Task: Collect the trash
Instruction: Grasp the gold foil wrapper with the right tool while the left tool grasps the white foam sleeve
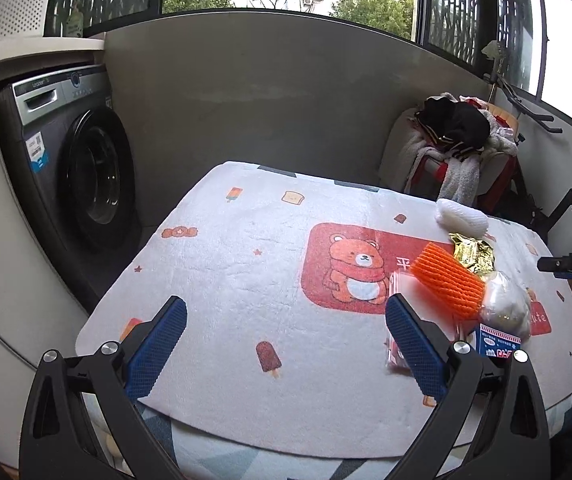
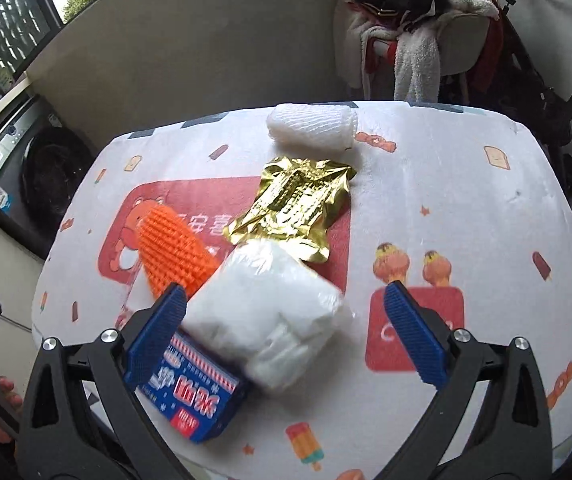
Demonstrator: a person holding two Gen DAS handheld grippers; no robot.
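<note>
Two pairs of tongs, both with their ribbed blue pads spread wide and nothing between them, hang over our counter, which is covered by a fluffy white cloth printed with a bear, popsicles and toast. Our left tongs hover above a bare stretch of the plush cloth, with the heap of trash off to their right. Our right tongs sit right above that heap, their pads apart on either side of a crinkly clear plastic bag stuffed with something soft and white.

Under that bag's near corner lies a flat blue carton with red-and-white stripes and printed characters. Just to the left rests an orange foam net sleeve, tubular and ridged. Behind the bag a crumpled gold foil wrapper lies flat and shiny, its near edge touching the bag. Farther back, near the far edge, sits a white foam net sleeve, rolled into a stubby cylinder.

From the left view we also see a thin clear wrapper with red print, partly hidden behind the right-hand pad.
</note>
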